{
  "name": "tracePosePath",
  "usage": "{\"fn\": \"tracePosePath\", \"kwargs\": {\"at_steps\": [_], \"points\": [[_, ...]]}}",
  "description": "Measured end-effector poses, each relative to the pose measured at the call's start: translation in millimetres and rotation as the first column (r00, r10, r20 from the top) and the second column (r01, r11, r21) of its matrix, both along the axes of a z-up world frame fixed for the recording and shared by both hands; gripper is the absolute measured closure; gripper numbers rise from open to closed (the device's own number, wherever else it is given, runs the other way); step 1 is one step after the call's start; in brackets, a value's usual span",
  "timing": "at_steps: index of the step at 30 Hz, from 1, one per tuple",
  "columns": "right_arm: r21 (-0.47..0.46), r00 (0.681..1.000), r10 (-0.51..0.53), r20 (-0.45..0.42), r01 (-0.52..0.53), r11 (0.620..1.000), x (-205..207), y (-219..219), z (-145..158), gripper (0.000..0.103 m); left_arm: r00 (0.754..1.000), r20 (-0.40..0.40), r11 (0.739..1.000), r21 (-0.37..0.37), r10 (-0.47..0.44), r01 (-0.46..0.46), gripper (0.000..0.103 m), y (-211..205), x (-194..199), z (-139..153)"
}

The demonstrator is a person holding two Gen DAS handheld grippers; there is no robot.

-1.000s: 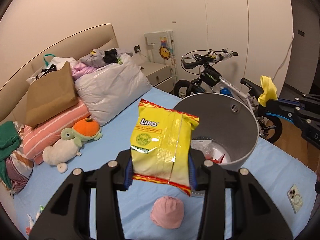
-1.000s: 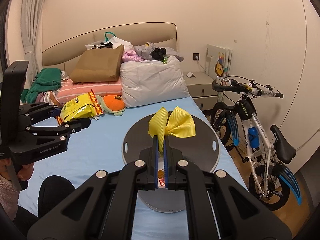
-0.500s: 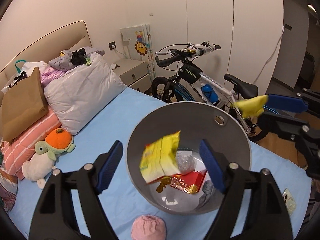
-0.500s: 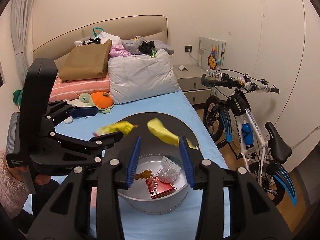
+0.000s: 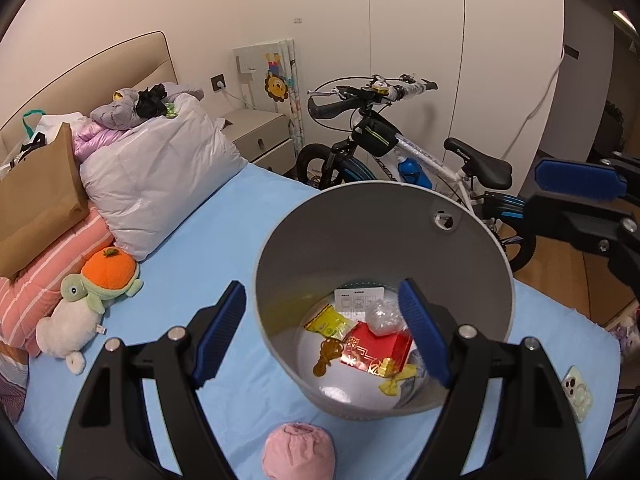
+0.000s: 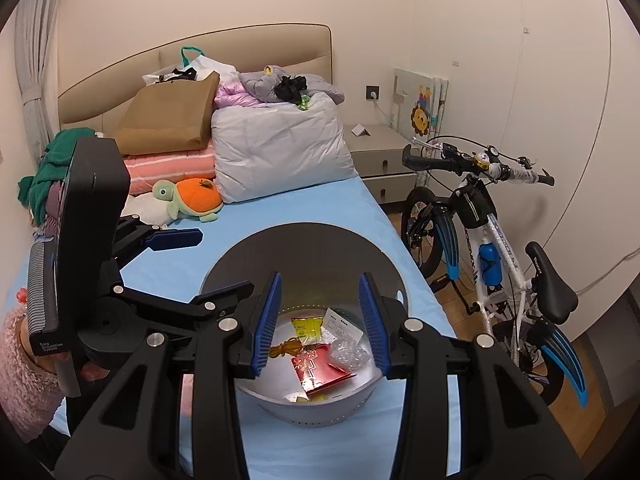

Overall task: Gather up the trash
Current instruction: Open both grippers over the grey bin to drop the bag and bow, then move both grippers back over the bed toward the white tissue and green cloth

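Plush turtle (image 5: 105,284) beside pillow (image 5: 160,184)

The grey bin (image 5: 384,240) is standing open on the bed (image 5: 224,216) and nothing is covering its mouth. The left gripper (image 5: 322,332) and right gripper (image 6: 318,320) are hanging over it with jaws apart and empty. A pink ball (image 5: 298,452) is lying just beside the bin, toward the near edge; a bicycle (image 6: 492,240) is blocking the bed's right edge.

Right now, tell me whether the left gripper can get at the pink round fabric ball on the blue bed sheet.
Probably yes: the left gripper is open and empty, and the pink round fabric ball lies uncovered below it, beside the grey bin.
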State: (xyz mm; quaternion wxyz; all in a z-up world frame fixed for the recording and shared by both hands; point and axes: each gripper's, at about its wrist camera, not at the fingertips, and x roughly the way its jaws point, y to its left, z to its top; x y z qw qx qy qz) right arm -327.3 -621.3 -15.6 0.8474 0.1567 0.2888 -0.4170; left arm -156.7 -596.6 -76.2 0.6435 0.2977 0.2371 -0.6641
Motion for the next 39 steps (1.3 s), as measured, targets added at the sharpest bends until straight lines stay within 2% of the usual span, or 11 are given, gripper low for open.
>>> {"fn": "tracePosePath", "kwargs": {"at_steps": [5,8,11,13,17,20,24,27,30,34,39], "points": [[-0.006,0.998,0.054,-0.016,-0.054,0.999,32.7,23.5,-0.7,0.065,0.997,-0.020,0.997,-0.016,0.079,-0.080,0.024,34.5,36.1,1.4],[-0.005,0.992,0.125,-0.017,-0.125,0.992,66.5,41.5,-2.6,0.065,0.986,-0.019,0.986,-0.021,0.167,-0.167,0.024,63.2,68.0,-1.2],[-0.006,0.977,0.212,-0.012,-0.212,0.977,109.3,62.2,-4.7,0.065,0.959,-0.010,0.959,-0.020,0.284,-0.284,0.024,98.6,109.1,-5.6],[-0.002,0.961,0.277,-0.004,-0.277,0.961,141.9,78.1,-6.8,0.065,0.929,-0.002,0.929,-0.017,0.370,-0.370,0.024,127.9,140.5,-10.0],[0.006,0.910,0.414,0.016,-0.414,0.910,212.8,116.2,-11.9,0.065,0.846,0.051,0.847,-0.014,0.532,-0.532,0.024,189.6,201.3,-21.4],[0.005,0.853,0.522,0.015,-0.522,0.853,270.9,151.3,-18.0,0.065,0.761,0.055,0.762,0.010,0.646,-0.647,0.024,241.5,249.2,-31.4],[0.030,0.774,0.632,0.040,-0.633,0.774,347.5,196.5,-32.3,0.058,0.636,0.056,0.635,0.039,0.770,-0.772,0.024,311.1,306.9,-42.1],[0.064,0.719,0.693,0.053,-0.695,0.716,402.4,231.2,-48.8,0.058,0.545,0.071,0.543,0.044,0.835,-0.838,0.024,357.9,342.8,-49.7],[0.093,0.665,0.745,0.054,-0.746,0.659,453.3,265.9,-67.5,0.058,0.470,0.074,0.467,0.056,0.879,-0.882,0.024,398.0,376.3,-59.6],[0.104,0.615,0.787,0.041,-0.786,0.609,506.7,300.2,-88.8,0.058,0.390,0.068,0.385,0.078,0.918,-0.920,0.024,438.8,417.7,-78.6],[0.114,0.589,0.808,0.003,-0.803,0.585,572.3,322.4,-122.3,0.058,0.332,0.073,0.324,0.106,0.940,-0.940,0.024,459.9,468.7,-110.5]]}}
